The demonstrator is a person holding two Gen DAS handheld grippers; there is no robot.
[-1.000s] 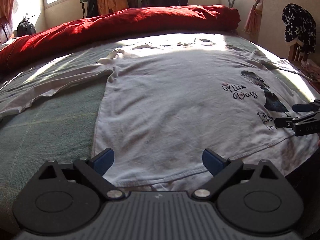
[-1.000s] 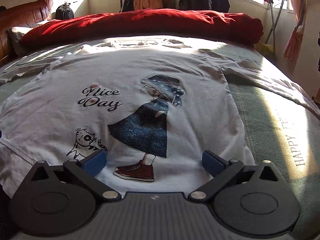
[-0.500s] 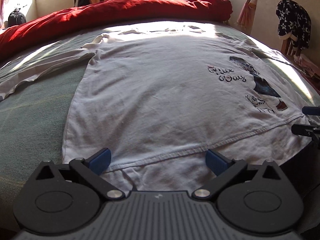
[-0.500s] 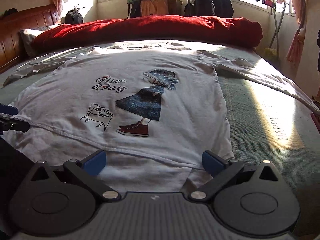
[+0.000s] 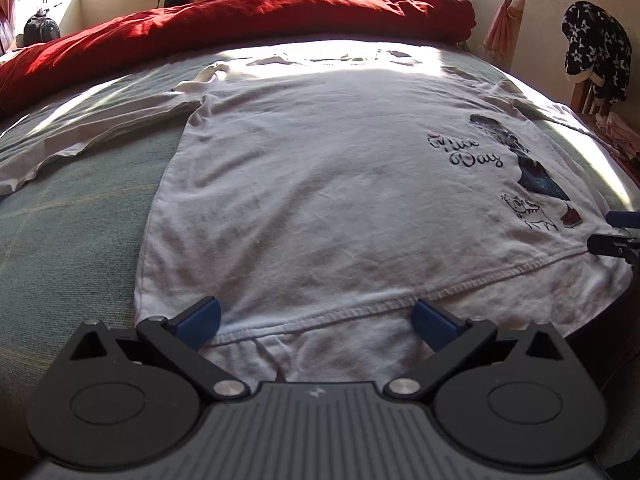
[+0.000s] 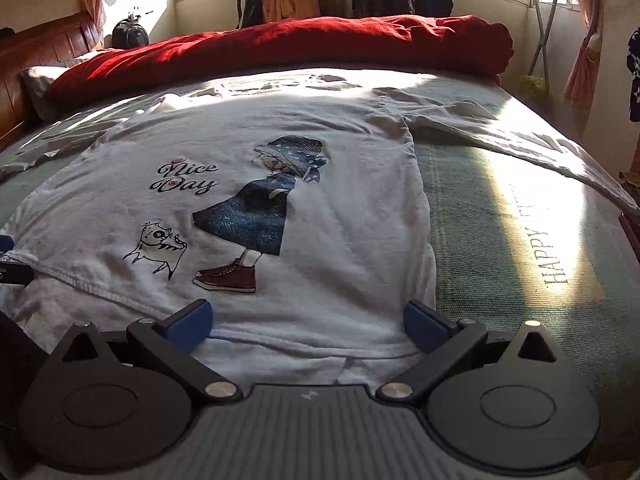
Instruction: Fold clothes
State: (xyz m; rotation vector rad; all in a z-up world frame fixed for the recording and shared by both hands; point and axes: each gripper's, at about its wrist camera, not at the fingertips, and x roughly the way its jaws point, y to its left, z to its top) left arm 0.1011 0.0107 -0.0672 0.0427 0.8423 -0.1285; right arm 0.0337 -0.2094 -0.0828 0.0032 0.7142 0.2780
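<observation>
Two tongs: left tongs [image 5: 316, 320] and right tongs [image 6: 306, 322], both spread wide, nothing pinched between the blue pads.
Garment: white long-sleeved T-shirt [image 5: 320, 184], print side up, lying flat and full length on the bed [image 5: 72, 232].
Sleeves: left sleeve [image 5: 92, 132] and right sleeve [image 6: 520, 140] both stretched outward over the green bedspread; no fold line shows anywhere on the body.
Hem: stitched bottom hem [image 5: 400, 300] runs just in front of both tongs; a second white layer shows below it at the bed edge.
Print: "Nice Day" lettering [image 6: 184, 178], a figure in a blue dress [image 6: 260, 216] and a small cat [image 6: 158, 246], nearer the right tongs.
Change over the last second: both tongs have drawn back toward the foot of the bed. One second ago their pads lay over the shirt body above the hem; now the pads sit at the hem line, left tongs near the shirt's left corner, right tongs near its right corner.
Tongs opening: unchanged throughout, spread.
Meaning for the task: judged from the layout, the retreat lines each pair of tongs up with the hem, consistent with preparing to pinch the bottom edge for a fold toward the collar. No grip is made at present.
Background: red quilt [image 5: 240, 20] bunched along the far side of the bed, clear of the shirt.
</observation>
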